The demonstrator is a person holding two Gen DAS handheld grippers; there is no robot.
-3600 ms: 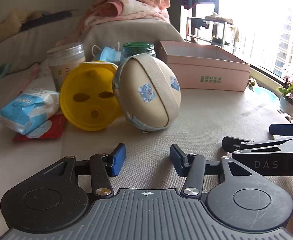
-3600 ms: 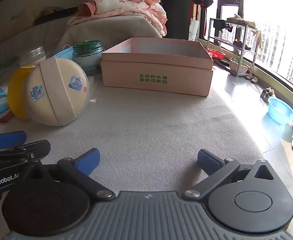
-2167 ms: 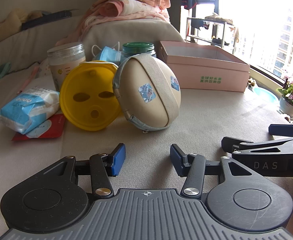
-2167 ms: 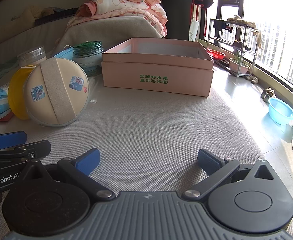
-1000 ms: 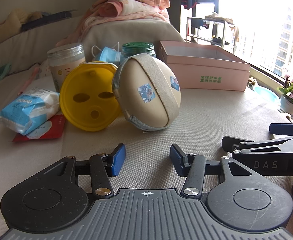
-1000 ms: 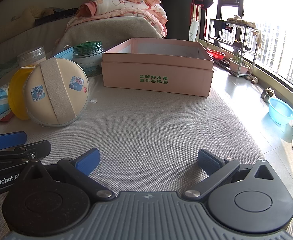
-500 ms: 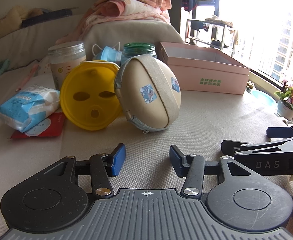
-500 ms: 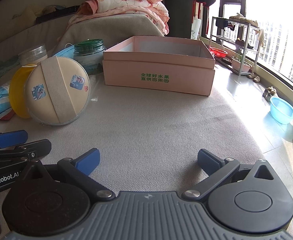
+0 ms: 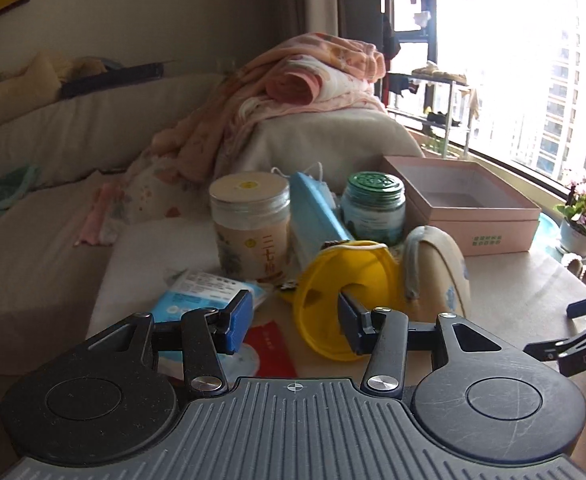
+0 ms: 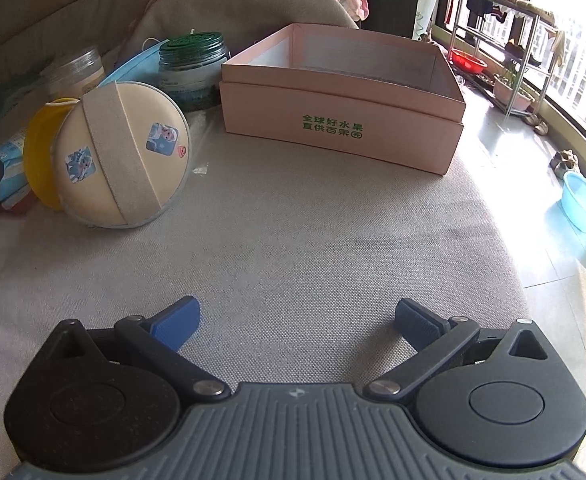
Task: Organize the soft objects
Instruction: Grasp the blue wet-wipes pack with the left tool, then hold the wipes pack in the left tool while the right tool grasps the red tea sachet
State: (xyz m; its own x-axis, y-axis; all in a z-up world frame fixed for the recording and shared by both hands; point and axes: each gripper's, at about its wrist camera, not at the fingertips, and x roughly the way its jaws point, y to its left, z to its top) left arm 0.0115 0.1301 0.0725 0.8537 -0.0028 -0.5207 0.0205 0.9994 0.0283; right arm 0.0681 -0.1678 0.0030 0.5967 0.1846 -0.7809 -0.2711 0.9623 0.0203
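The left gripper (image 9: 293, 320) hangs over the cluttered end of the grey-covered surface (image 10: 313, 240), its blue pads apart and drawing slowly together, with nothing pressed between them. Seen along its fingers, the yellow cushion (image 9: 349, 292) stands just ahead of the right pad, its rim overlapping that pad in the view (whether it actually touches I cannot tell). The round beige cushion (image 9: 437, 276) with the strap leans against the yellow one, on the side nearer the window. Under and beyond the left pad lies the blue wipes packet (image 9: 197, 292), resting on a red card (image 9: 271, 346).

Behind the cushions stand a pale-lidded jar (image 9: 251, 224), a blue face mask (image 9: 313, 216) and a green-lidded jar (image 9: 373, 208), close together. The open pink box (image 10: 341, 100) sits farther along toward the window, its inside bare as far as I can see.

The right gripper (image 10: 295, 320) points down at bare grey cloth, its jaws spread wide and holding nothing; the beige cushion (image 10: 125, 156) is well ahead of it and off to the left, the pink box straight ahead
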